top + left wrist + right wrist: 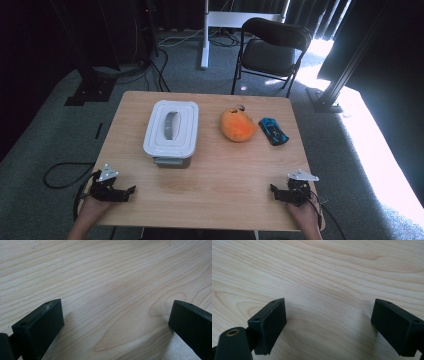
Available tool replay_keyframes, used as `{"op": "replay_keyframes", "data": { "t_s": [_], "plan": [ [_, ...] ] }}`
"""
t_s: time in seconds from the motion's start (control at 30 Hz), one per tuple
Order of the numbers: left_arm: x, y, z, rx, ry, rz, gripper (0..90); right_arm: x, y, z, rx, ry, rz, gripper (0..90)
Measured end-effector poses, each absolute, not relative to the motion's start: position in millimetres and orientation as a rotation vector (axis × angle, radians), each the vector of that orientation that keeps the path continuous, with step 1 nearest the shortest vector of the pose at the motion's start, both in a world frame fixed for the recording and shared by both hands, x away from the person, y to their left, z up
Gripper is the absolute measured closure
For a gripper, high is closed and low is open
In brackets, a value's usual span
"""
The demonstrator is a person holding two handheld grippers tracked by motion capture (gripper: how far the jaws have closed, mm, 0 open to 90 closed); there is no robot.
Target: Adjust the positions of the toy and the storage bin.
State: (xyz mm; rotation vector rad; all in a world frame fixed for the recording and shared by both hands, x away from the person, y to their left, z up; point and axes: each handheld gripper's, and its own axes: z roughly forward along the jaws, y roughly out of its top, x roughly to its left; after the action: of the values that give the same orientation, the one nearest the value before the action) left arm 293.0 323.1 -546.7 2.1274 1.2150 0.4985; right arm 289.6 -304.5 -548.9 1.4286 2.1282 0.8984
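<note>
We rest both hands at the table's (210,200) near corners; left gripper (131,191) and right gripper (273,190) point inward, jaws wide, empty; the white lidded box (171,130) sits beyond, well apart.

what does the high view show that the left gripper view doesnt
High view alone: a white lidded plastic box, an orange plush toy, a blue toy car, a black folding chair beyond the table, and the right gripper, which rests apart from all of them. Left gripper view alone: close-up wood grain between two wide-open black jaws. Both: the light wooden table and the left gripper.
</note>
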Motion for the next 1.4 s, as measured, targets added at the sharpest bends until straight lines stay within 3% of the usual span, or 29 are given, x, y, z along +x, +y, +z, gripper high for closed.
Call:
{"op": "replay_keyframes", "data": {
  "t_s": [1.4],
  "plan": [
    [293,323,-547,2.13,1.208,0.495,0.2,355,-312,-495,1.453,1.994,0.922,12.7]
  ]
}}
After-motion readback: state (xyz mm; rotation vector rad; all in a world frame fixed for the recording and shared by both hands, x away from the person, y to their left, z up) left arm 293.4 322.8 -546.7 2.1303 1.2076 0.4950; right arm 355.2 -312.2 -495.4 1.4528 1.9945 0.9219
